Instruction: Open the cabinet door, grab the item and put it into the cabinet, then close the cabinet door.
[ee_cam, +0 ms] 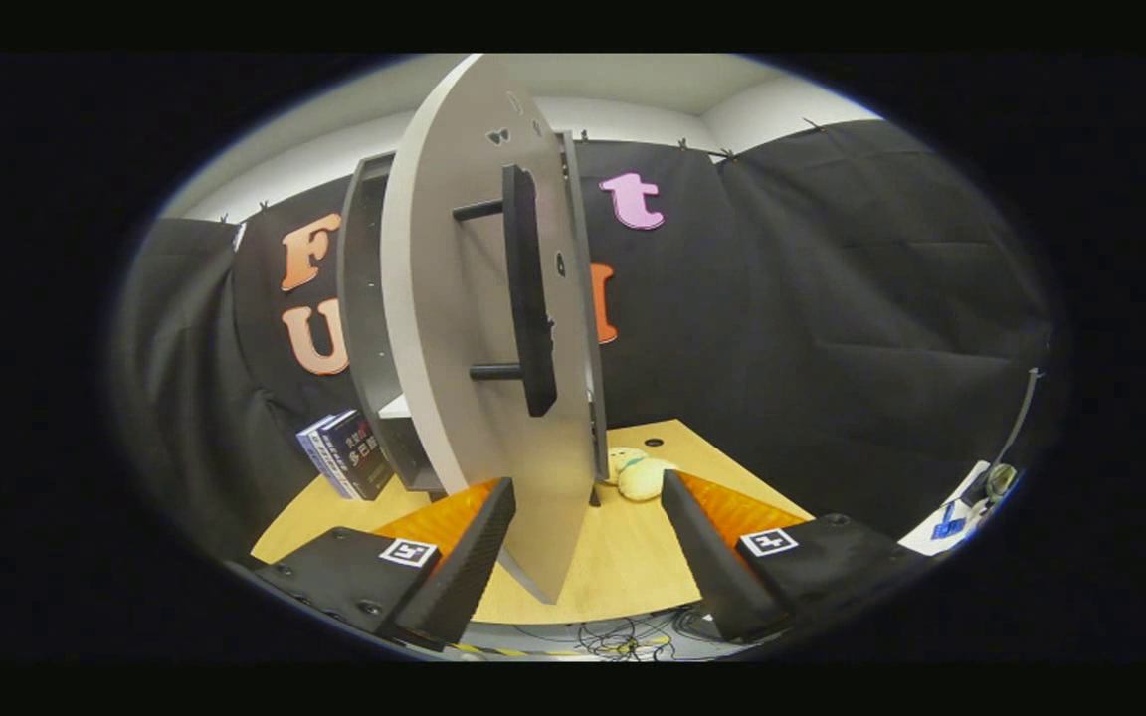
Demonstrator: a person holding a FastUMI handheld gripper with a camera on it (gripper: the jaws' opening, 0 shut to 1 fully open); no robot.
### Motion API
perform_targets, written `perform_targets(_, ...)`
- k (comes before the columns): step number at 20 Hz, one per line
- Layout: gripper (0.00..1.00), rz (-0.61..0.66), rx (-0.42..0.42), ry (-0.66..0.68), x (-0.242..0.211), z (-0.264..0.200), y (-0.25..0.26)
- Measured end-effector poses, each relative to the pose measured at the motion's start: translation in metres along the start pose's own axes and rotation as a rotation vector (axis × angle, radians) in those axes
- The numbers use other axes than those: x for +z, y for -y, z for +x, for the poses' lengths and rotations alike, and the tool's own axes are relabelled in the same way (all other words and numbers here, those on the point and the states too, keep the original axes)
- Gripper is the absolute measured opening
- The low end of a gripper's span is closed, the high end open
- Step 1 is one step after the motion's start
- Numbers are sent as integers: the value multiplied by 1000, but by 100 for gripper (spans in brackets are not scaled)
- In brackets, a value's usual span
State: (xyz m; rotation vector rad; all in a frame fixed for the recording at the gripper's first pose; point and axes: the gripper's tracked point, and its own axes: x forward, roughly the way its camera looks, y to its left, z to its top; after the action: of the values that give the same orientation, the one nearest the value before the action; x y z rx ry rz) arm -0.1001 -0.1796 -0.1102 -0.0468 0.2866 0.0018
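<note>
The grey cabinet (362, 298) stands on the wooden table (623, 567). Its grey door (454, 298) is swung out towards me, nearly edge-on, with a black bar handle (530, 298) on its outer face. My gripper (588, 484) is open, below the handle. The door's lower corner hangs between the fingers, close to the left finger (474, 547) and apart from the right one. A pale plush toy (638, 475) lies on the table just behind the door's edge, beyond the right fingertip. Part of a white shelf shows inside the cabinet; the rest of the inside is hidden by the door.
Two dark books (349, 455) lean against the cabinet's left side. Black cloth walls close the booth behind and to the right. A white object with blue parts (951, 522) sits at the far right. Cables (623, 636) lie below the table's front edge.
</note>
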Motion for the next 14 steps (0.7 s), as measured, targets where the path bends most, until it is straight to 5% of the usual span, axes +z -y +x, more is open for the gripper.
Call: perform_targets(14,96,-46,84,-17,-12,58,-135)
